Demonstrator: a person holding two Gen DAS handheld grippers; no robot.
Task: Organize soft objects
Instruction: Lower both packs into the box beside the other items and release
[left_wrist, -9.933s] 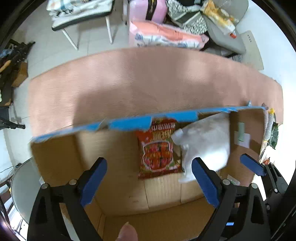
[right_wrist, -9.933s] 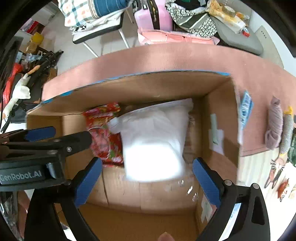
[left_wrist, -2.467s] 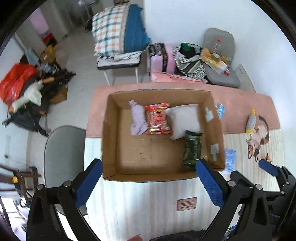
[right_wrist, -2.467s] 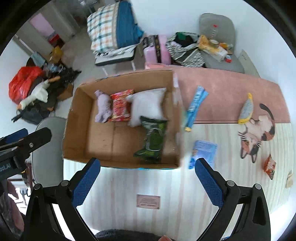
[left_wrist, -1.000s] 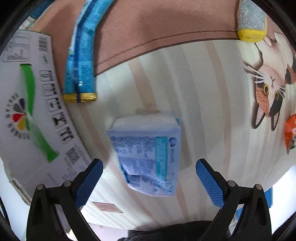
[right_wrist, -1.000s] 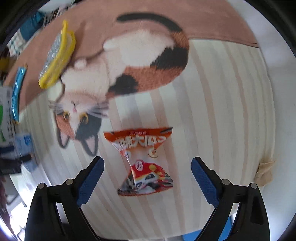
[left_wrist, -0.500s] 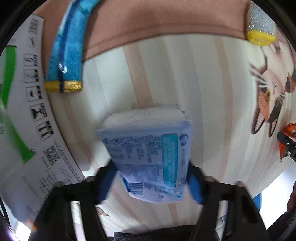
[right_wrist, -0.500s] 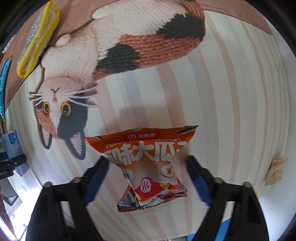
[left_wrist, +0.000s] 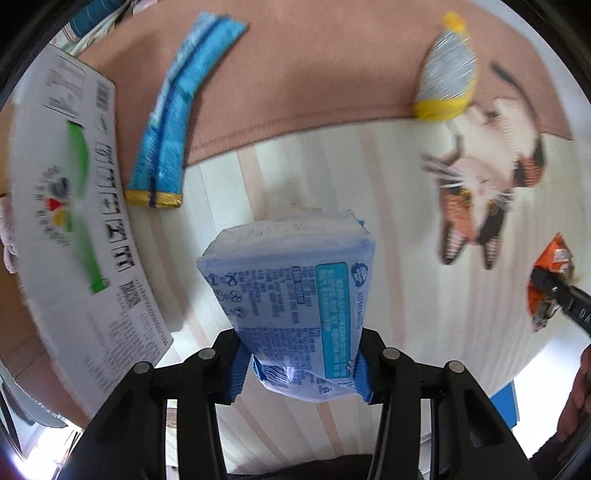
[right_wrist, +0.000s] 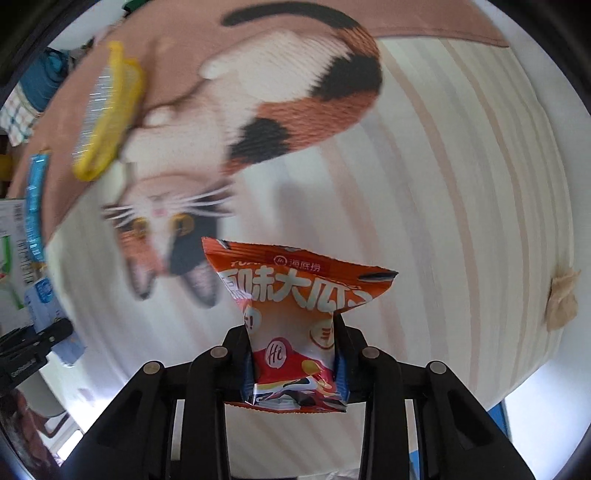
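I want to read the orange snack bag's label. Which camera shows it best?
The right wrist view: the orange snack bag fills the centre, clamped in the right gripper. The left wrist view shows only a blurred sliver of it at the right edge.

Large white Chinese characters, partly readable as 味大瓜, are printed across the orange snack packet (right_wrist: 295, 314), with 海底捞 in small type above them and an "Hi" logo in a red circle below; fine print on the blue tissue pack (left_wrist: 291, 291) and handling symbols on the cardboard box (left_wrist: 74, 206) are too blurred to be read.
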